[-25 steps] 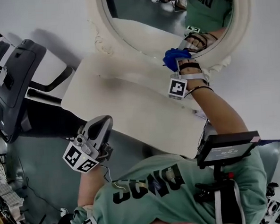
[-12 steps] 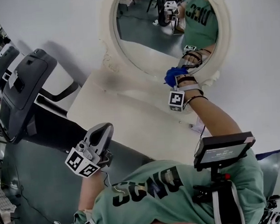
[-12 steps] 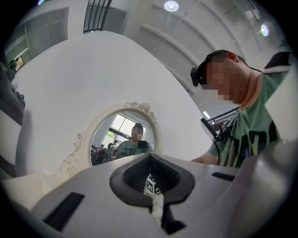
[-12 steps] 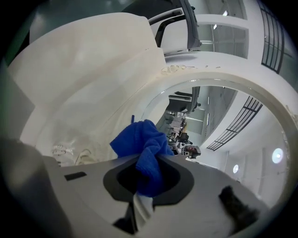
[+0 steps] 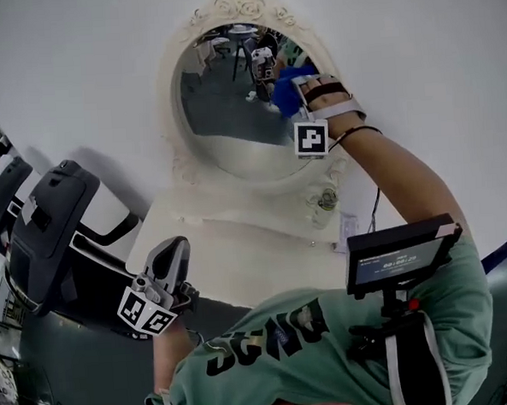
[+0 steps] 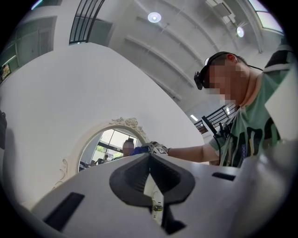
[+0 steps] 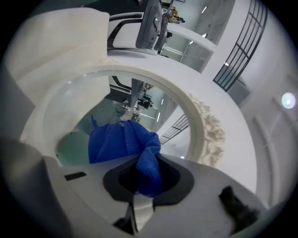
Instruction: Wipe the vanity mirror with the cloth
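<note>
An oval vanity mirror point(image 5: 222, 114) in an ornate white frame hangs on the white wall. My right gripper point(image 5: 291, 85) is shut on a blue cloth point(image 5: 283, 91) and presses it against the upper right of the glass. In the right gripper view the cloth point(image 7: 123, 139) bunches out of the right gripper point(image 7: 144, 172) onto the mirror glass point(image 7: 116, 97). My left gripper point(image 5: 173, 252) hangs low by the vanity table's front edge, away from the mirror. In its own view the left gripper point(image 6: 150, 160) is shut on nothing, with the mirror point(image 6: 107, 148) and cloth point(image 6: 139, 150) beyond.
A white vanity table point(image 5: 240, 258) stands under the mirror, with a small bottle point(image 5: 326, 200) at its back right. A dark grey exercise machine point(image 5: 41, 227) stands to the left of the table. A small screen point(image 5: 398, 257) sits on the person's chest mount.
The right gripper has carried the blue cloth from the mirror's lower rim up to the upper right of the glass. The left gripper has stayed low by the table edge.
</note>
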### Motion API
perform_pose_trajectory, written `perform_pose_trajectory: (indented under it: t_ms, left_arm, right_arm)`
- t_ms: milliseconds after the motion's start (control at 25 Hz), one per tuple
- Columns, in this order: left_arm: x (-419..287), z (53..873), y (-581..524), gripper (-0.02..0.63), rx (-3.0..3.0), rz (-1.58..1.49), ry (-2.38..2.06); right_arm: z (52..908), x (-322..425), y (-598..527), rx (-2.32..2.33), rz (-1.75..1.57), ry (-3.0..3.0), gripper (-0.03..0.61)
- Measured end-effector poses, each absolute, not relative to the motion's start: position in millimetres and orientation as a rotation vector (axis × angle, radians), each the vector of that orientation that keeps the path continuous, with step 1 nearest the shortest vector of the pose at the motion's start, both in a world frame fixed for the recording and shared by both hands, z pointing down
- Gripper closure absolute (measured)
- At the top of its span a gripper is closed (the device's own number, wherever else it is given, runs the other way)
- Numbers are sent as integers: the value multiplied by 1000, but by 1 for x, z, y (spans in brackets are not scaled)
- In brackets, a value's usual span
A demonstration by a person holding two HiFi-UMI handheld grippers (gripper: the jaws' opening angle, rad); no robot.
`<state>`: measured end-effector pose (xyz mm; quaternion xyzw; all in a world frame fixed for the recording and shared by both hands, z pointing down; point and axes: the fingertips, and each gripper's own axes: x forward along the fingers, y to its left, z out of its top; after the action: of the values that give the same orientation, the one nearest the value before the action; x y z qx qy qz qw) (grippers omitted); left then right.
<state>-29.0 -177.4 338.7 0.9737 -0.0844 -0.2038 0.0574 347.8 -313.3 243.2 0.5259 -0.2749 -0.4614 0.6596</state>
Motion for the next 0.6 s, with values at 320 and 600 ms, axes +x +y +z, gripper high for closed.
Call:
perform_pose_trajectory:
  t_ms: [320, 600]
  left_arm:
    - [-17, 333, -180, 603, 2951, -642, -207]
    - [-18, 334, -182, 603, 2943, -635, -209]
  right_arm:
    - [172, 365, -322, 1069, -1136, -276, 532]
    - [175, 360, -324, 1187, -1125, -369, 532]
